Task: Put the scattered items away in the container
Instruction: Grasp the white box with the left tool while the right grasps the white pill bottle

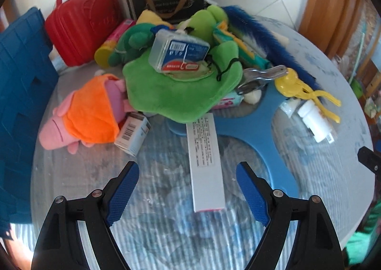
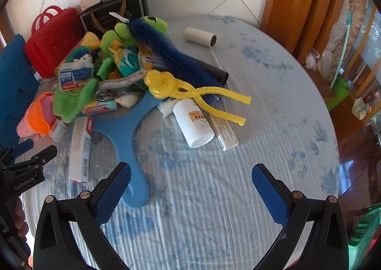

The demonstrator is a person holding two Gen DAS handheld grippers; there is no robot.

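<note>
Left gripper [image 1: 187,189]: seen at the bottom of the left wrist view, jaws spread wide, nothing between the blue pads [image 1: 123,193]; only tablecloth [image 1: 166,234] lies under them.
Right gripper [image 2: 190,191]: at the bottom of the right wrist view, jaws released and empty.
Container: a blue crate [image 1: 21,103] is seen at the left edge of the left wrist view, beside a red case [image 1: 81,29].
Pile: a green plush [image 1: 171,94] is heaped at upper centre, with a clear plastic box [image 1: 178,51] resting on top.
Pink and orange plush [image 1: 81,113]: lies left of the pile, touching a small carton [image 1: 133,134].
Long white box [image 1: 207,163]: lies flat just above the left gripper's right finger.
White bottle [image 2: 193,122]: lies on its side at centre of the right wrist view, touching yellow tongs [image 2: 190,91].
Blue boomerang [image 2: 128,127]: lies flat, one arm reaching the right gripper's left finger.
Cardboard roll [image 2: 200,36]: lies apart in the upper centre.
</note>
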